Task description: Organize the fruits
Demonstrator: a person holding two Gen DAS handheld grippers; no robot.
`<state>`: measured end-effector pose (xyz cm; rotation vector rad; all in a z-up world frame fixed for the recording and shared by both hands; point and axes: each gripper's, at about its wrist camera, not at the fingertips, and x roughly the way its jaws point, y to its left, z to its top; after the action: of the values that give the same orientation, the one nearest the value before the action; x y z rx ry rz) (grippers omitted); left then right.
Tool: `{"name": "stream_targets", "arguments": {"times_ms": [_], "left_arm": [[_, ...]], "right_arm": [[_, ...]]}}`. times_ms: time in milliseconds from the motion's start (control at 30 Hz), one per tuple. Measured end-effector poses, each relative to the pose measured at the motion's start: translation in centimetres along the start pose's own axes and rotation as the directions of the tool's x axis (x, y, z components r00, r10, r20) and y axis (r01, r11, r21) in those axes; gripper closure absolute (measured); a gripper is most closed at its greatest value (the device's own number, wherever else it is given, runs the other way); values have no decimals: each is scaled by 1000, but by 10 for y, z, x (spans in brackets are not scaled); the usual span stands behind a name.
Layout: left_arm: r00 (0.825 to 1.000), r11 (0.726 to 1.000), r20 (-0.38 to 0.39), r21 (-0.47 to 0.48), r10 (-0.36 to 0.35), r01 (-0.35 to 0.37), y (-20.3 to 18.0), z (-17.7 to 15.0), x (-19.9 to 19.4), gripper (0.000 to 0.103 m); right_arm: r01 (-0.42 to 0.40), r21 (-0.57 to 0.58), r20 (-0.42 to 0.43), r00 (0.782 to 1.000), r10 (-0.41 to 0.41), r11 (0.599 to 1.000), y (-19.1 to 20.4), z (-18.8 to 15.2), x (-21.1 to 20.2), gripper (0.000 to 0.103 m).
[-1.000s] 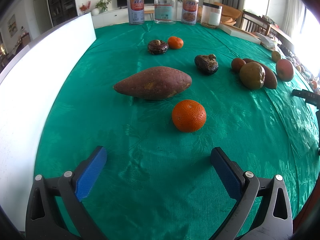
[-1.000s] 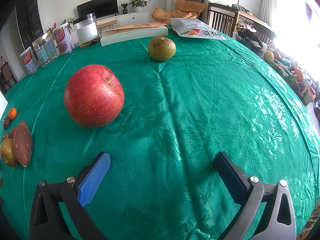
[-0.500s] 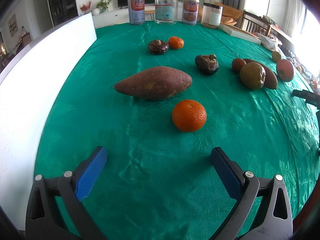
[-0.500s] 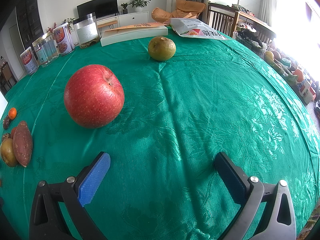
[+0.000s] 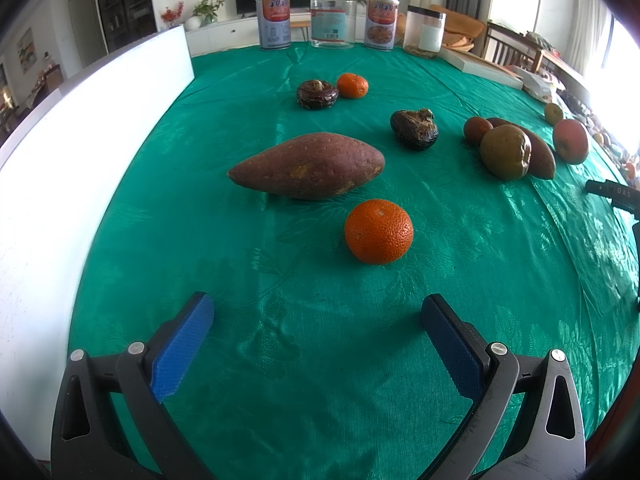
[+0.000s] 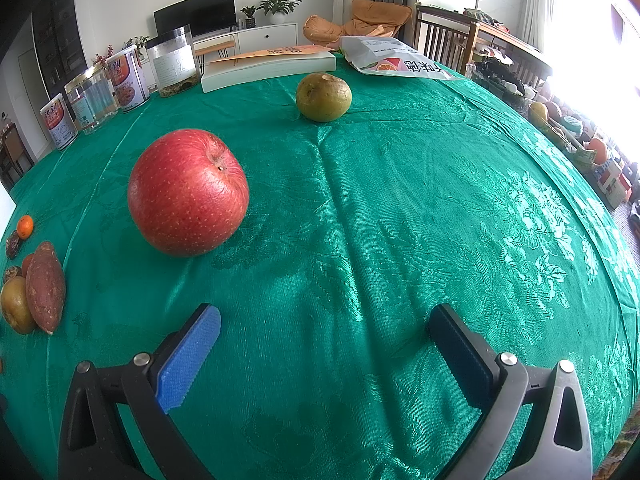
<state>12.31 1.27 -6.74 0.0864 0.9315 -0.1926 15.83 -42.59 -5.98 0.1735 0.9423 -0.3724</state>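
Observation:
My left gripper (image 5: 316, 320) is open and empty above the green tablecloth (image 5: 280, 360). Ahead of it lie an orange (image 5: 378, 231) and a sweet potato (image 5: 308, 167). Farther off are two dark shrivelled fruits (image 5: 414, 128) (image 5: 317, 94), a small orange (image 5: 352, 85), a brownish pear (image 5: 505, 152) and a second sweet potato (image 5: 536, 152). My right gripper (image 6: 324, 332) is open and empty. A red apple (image 6: 188, 192) lies ahead to its left, a greenish pear (image 6: 323, 97) farther back.
A white board (image 5: 60, 152) stands along the left side. Cans and jars (image 5: 332, 20) line the far edge, with a book (image 6: 268, 66) and a snack bag (image 6: 396, 64). The table edge drops off at the right (image 6: 600, 208).

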Motion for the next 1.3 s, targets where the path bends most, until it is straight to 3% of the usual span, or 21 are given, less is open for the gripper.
{"name": "stream_targets", "arguments": {"times_ms": [1300], "left_arm": [[1000, 1000, 2, -5, 4, -4, 5, 1, 1, 0]], "right_arm": [[0, 0, 0, 1000, 0, 1000, 0, 0, 0, 0]]}}
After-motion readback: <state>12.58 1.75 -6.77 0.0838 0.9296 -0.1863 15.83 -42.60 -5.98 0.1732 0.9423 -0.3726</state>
